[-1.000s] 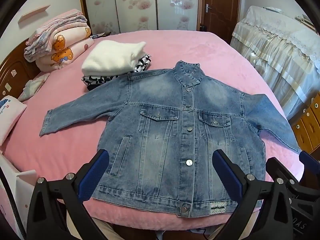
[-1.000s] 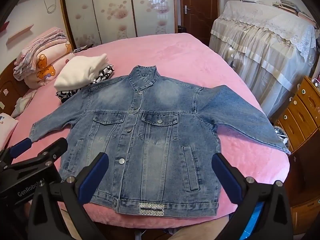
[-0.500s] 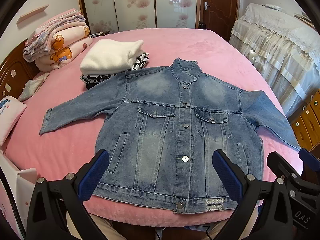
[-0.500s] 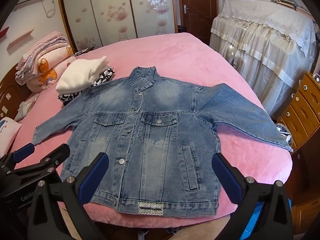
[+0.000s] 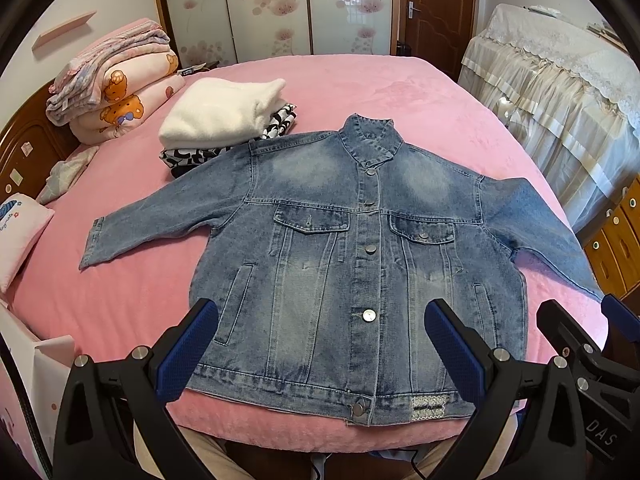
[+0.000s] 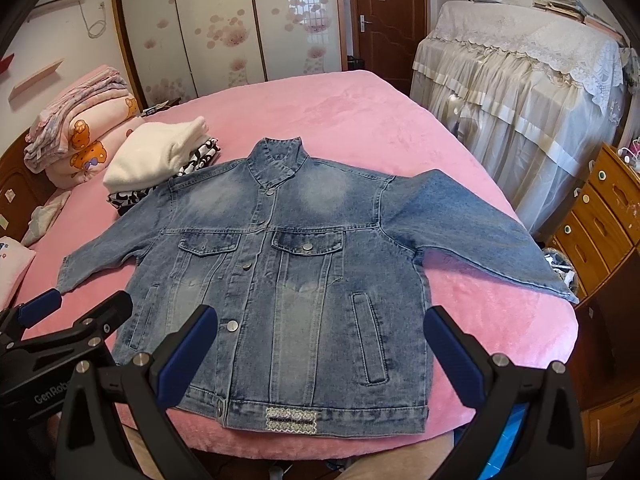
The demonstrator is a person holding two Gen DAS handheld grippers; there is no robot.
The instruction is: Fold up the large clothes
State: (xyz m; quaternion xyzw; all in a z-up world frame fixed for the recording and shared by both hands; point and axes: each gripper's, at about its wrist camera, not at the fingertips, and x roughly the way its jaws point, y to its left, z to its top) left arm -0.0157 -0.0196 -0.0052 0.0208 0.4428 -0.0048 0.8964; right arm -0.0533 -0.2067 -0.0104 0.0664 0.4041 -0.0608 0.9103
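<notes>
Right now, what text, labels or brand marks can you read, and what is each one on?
"DAS": on the right gripper body, cut off at the frame edge.
"GenRob": on the left gripper body, rest hidden.
Hem patch on the denim jacket: lettering too blurred.
Pillow print: too small to read.

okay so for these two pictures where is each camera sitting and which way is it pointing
Left wrist: on the left gripper, jaws open, facing across the bed at the denim jacket; right gripper at right edge.
Right wrist: on the right gripper, jaws open, same direction; left gripper at left edge.
Shared: jacket, white sweater, door.
</notes>
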